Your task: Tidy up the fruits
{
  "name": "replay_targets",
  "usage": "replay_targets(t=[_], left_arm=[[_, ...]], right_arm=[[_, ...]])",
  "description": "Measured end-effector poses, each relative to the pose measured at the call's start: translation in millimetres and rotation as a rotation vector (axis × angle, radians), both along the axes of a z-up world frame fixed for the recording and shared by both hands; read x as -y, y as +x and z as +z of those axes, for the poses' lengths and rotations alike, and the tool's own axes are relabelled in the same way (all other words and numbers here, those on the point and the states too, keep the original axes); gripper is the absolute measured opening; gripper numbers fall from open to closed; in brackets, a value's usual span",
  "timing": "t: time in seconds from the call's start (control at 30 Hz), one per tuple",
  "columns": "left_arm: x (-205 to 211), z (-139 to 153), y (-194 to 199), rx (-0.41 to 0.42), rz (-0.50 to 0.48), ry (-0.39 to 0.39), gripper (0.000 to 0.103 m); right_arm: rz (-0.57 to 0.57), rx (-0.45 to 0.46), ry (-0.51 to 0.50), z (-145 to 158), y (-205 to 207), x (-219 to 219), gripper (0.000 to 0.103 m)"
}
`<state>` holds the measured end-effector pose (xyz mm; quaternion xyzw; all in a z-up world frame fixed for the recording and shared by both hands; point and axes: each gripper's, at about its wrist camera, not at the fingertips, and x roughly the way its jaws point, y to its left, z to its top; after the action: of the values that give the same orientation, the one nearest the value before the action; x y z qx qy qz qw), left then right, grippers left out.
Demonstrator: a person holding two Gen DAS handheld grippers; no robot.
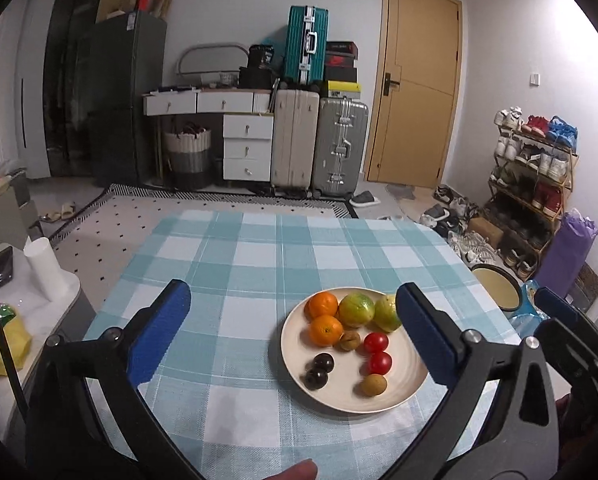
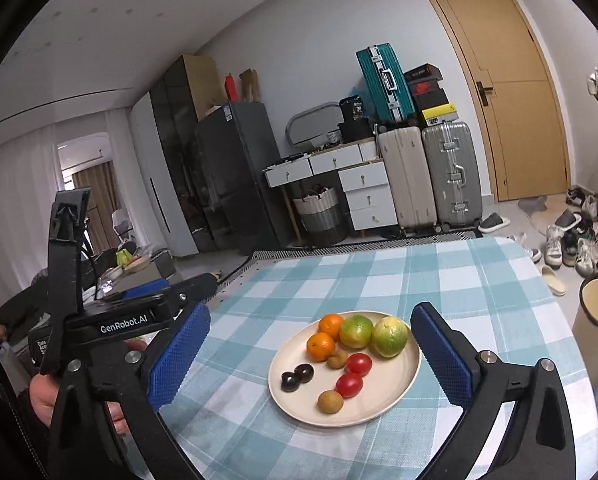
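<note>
On the round cream plate [image 2: 395, 400], which rests on the blue-and-white checked tablecloth [image 2: 379, 280], the fruits are grouped in pairs by kind: two oranges [image 2: 325, 337], two green-yellow citrus [image 2: 373, 334], two red tomatoes [image 2: 354, 374], two dark plums [image 2: 297, 377] and two brown longans [image 2: 331, 401], so the sorting is judged done. The left gripper [image 1: 295, 336] and right gripper [image 2: 311, 360] are both held spread wide and empty. The plate is seen ahead of and below the fingers, touched by neither.

Both wrist views look forward and slightly down from near the checked table [image 1: 235, 248], sharing the fruit plate [image 2: 395, 404].
</note>
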<state>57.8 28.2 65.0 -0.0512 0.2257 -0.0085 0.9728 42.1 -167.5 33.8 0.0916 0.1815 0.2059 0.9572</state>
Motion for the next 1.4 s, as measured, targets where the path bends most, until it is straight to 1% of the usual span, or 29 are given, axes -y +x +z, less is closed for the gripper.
replay_targets(t=[0.13, 0.23, 0.37, 0.43, 0.53, 0.63, 0.73, 0.83, 0.93, 1.13, 1.4], left_arm=[[-5, 3, -17, 0.037, 0.014, 0.009, 0.103], [-3, 3, -25, 0.062, 0.011, 0.021, 0.103], [-9, 2, -39, 0.088, -0.007, -0.002, 0.103], [-12, -1, -44, 0.103, -0.007, 0.001, 0.103], [-17, -3, -53, 0.146, 0.041, 0.050, 0.103], [-29, -10, -61, 0.171, 0.063, 0.045, 0.103], [-37, -18, -63, 0.172, 0.068, 0.040, 0.103], [-40, -31, -65, 0.171, 0.069, 0.056, 0.103], [-38, -43, -63, 0.169, 0.059, 0.066, 0.103], [-36, -68, -51, 0.139, 0.051, 0.076, 0.103], [-41, -92, -40, 0.119, 0.053, 0.081, 0.103]], right_arm=[[-0.030, 0.031, -0.031, 3, -10, -1, 0.103], [-0.063, 0.079, -0.050, 7, -21, 0, 0.103], [-0.077, 0.149, -0.083, 11, -36, -3, 0.103], [-0.084, 0.169, -0.089, 12, -39, -2, 0.103], [-0.105, 0.204, -0.103, 11, -45, -3, 0.103], [-0.119, 0.224, -0.123, 7, -47, -5, 0.103], [-0.128, 0.226, -0.169, 0, -46, -8, 0.103], [-0.132, 0.246, -0.206, -6, -48, -10, 0.103], [-0.123, 0.255, -0.216, -14, -48, -9, 0.103], [-0.137, 0.216, -0.250, -34, -38, -11, 0.103], [-0.168, 0.197, -0.248, -52, -33, 1, 0.103]])
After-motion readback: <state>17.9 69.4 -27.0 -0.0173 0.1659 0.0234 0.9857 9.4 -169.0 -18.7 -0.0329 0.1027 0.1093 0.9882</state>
